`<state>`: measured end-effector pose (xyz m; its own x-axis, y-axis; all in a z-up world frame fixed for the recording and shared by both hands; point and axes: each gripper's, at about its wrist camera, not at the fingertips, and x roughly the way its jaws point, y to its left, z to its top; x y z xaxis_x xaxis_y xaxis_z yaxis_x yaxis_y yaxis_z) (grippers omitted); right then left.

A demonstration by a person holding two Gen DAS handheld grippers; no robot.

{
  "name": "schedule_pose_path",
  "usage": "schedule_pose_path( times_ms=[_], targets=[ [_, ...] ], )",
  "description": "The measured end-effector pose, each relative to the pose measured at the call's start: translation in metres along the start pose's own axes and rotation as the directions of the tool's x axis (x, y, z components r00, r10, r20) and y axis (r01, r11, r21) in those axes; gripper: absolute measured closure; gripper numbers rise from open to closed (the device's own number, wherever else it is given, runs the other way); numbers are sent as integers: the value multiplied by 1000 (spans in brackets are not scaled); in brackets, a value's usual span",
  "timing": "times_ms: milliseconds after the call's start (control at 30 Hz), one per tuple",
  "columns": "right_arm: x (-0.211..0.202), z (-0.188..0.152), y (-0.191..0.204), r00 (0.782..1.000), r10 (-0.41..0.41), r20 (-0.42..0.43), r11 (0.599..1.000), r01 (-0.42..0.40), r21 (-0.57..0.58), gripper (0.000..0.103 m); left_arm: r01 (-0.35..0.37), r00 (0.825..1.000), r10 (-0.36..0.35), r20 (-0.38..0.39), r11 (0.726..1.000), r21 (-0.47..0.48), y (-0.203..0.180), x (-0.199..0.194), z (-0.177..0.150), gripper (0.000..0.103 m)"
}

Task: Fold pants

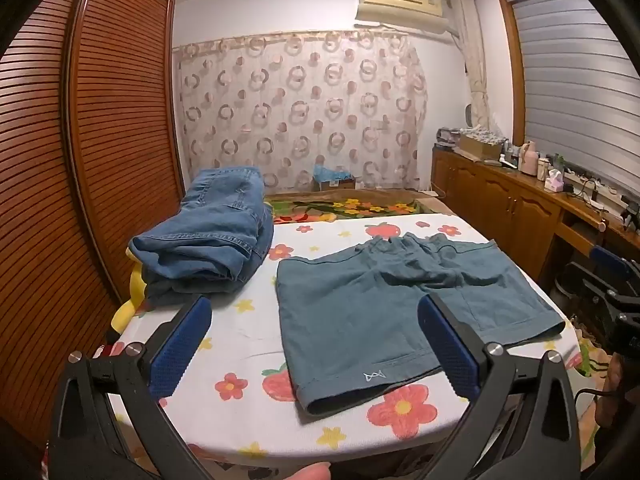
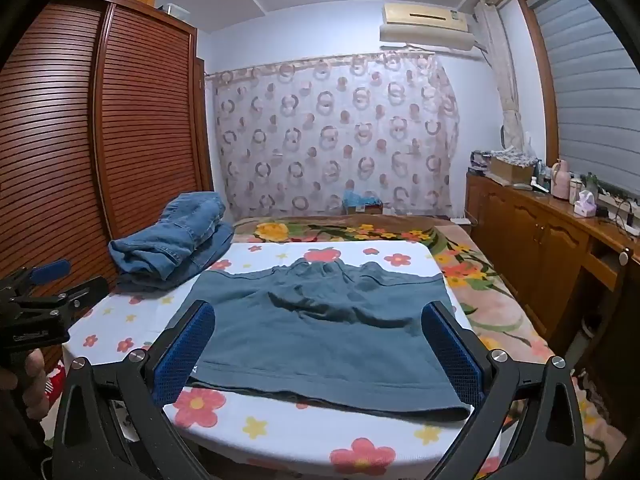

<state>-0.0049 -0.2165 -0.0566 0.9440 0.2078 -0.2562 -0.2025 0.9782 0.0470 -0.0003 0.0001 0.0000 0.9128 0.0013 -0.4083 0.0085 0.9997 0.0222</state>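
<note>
Teal shorts [image 1: 384,312] [image 2: 320,332] lie spread flat on a white flowered cloth [image 1: 248,336] [image 2: 280,428], waistband at the far side, leg hems toward me. My left gripper [image 1: 316,340] hangs open above the near left edge of the shorts, with nothing between its blue pads. In the right wrist view my right gripper [image 2: 320,344] is open too, hovering over the near hem, apart from the fabric. The left gripper [image 2: 44,284] also shows at the left edge of the right wrist view, and the right gripper [image 1: 616,276] at the right edge of the left wrist view.
A stack of folded blue jeans [image 1: 212,236] [image 2: 176,236] sits at the far left of the cloth. A brown slatted wardrobe [image 1: 92,152] stands on the left. A wooden counter [image 1: 520,200] with clutter runs along the right. A patterned curtain [image 1: 300,112] hangs behind.
</note>
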Motion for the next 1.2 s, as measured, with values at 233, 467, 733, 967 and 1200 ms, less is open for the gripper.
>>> schedule_pose_path(
  times_ms=[233,467,733,967,1200],
  targets=[
    [4,-2,-1,1000,4,-4,1000,-4,14,0,2,1000,-2,-4,1000,2,0,0,0,0],
    [-2,-1,-1,1000,5,-12,1000,-5,17,0,2,1000,-2,-3,1000,2,0,0,0,0],
    [3,1,-3,1000,0,-12,1000,0,21,0,2,1000,-2,0,1000,2,0,0,0,0],
    [1,0,-3,1000,1,-7,1000,-1,19,0,4,1000,-4,1,1000,1,0,0,0,0],
    [0,0,-2,1000,2,-5,1000,-2,19,0,3,1000,-3,1,1000,1,0,0,0,0]
  ],
)
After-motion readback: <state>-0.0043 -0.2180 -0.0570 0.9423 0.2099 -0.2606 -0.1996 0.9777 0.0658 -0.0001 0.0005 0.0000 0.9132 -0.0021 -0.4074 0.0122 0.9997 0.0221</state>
